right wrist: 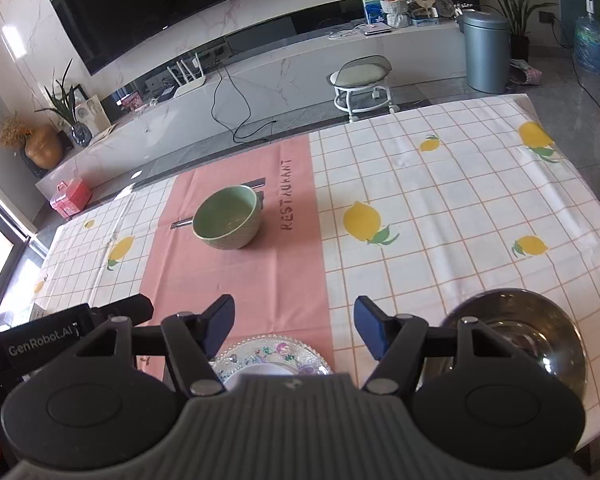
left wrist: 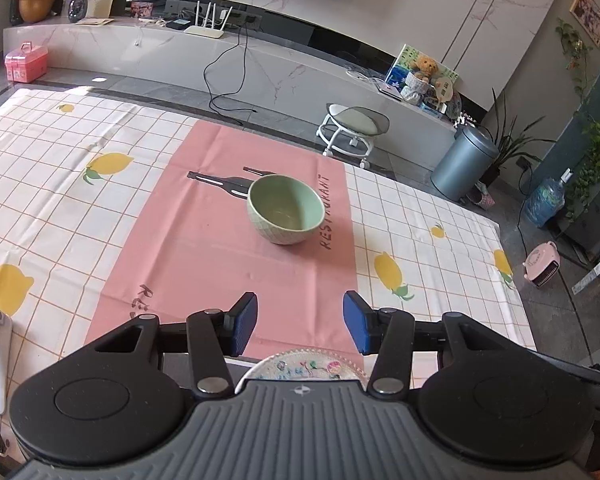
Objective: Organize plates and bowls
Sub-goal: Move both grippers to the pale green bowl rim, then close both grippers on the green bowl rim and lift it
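Where pink placemat (left wrist: 204, 248) meets near edge, both hand-held grippers (left wrist: 300, 322) (right wrist: 294, 326) released, empty, above floral plate (right wrist: 272, 354).

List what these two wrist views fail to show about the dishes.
- Floral plate: near part hidden under the tongs' body in both views.
- Metal bowl: right wrist view only; partly covered by the right tongs' arm.
- Green bowl: its base and the black print beneath are hidden.
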Motion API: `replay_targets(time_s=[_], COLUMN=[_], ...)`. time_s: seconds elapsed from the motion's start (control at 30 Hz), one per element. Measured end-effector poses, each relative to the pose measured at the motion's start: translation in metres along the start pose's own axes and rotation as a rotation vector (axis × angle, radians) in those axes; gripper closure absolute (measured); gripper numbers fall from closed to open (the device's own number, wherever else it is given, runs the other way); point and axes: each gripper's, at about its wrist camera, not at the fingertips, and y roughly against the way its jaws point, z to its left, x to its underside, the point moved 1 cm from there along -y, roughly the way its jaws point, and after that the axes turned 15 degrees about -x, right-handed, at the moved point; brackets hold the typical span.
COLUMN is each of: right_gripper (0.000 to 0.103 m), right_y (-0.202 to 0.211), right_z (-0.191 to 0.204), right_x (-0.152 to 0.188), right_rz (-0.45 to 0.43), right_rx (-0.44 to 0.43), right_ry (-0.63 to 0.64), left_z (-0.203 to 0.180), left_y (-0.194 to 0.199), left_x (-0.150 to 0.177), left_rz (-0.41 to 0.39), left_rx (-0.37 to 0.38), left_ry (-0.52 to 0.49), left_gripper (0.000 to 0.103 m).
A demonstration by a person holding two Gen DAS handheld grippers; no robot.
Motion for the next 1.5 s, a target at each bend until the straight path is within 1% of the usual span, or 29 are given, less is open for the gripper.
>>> replay_targets(time_s=[0.17,0.43,0.6,0.77,0.87,0.9,0.97,1.03,1.13,1.23,1.27,1.33,1.4,1.47,1.5], right_gripper=[0.037,0.037,0.037,0.039,0.039,0.041,0.044,0.045,0.048,0.053,0.055,0.060,0.066,0.069,0.072], right_y=[-0.039,-0.104,-0.143,-0.175,-0.190,-0.193,-0.200,-0.206,-0.215,-0.224,-0.226,-0.231,-0.234,-0.237,-0.238], right_z=[0.015,0.035,0.036,0.026,0.019,0.016,0.010,0.003,-0.005,-0.010,-0.011,-0.013,-0.014,-0.015,-0.015], right_x=[-0.013,-0.039,-0.056,-0.075,-0.081,-0.082,-0.084,-0.084,-0.083,-0.082,-0.082,-0.082,-0.082,-0.082,-0.082], right_rz=[0.046,0.080,0.092,0.092,0.093,0.094,0.099,0.107,0.129,0.146,0.148,0.151,0.153,0.156,0.157], right_rx=[0.002,-0.005,0.007,0.027,0.045,0.051,0.062,0.069,0.066,0.058,0.054,0.048,0.041,0.035,0.029], right_ry=[0.039,0.092,0.100,0.074,0.066,0.065,0.061,0.048,0.023,0.006,0.001,-0.007,-0.012,-0.015,-0.017], left_z=[0.024,0.053,0.060,0.057,0.045,0.040,0.032,0.026,0.021,0.015,0.012,0.010,0.009,0.007,0.007], left_y=[-0.023,-0.068,-0.092,-0.117,-0.131,-0.136,-0.147,-0.157,-0.166,-0.174,-0.176,-0.180,-0.183,-0.185,-0.187], left_x=[-0.014,-0.039,-0.055,-0.065,-0.067,-0.067,-0.067,-0.066,-0.065,-0.065,-0.065,-0.066,-0.066,-0.066,-0.066], left_rz=[0.001,0.019,0.016,0.032,0.052,0.059,0.075,0.094,0.109,0.120,0.124,0.130,0.138,0.145,0.146], left_rx=[-0.015,-0.024,-0.014,0.007,0.027,0.022,-0.003,-0.023,0.001,-0.009,-0.014,-0.021,-0.014,-0.013,-0.014], left_ry=[0.062,0.174,0.228,0.280,0.268,0.258,0.240,0.222,0.219,0.195,0.182,0.167,0.164,0.159,0.155], left_gripper=[0.047,0.047,0.047,0.047,0.046,0.046,0.041,0.040,0.038,0.039,0.042,0.045,0.052,0.062,0.065])
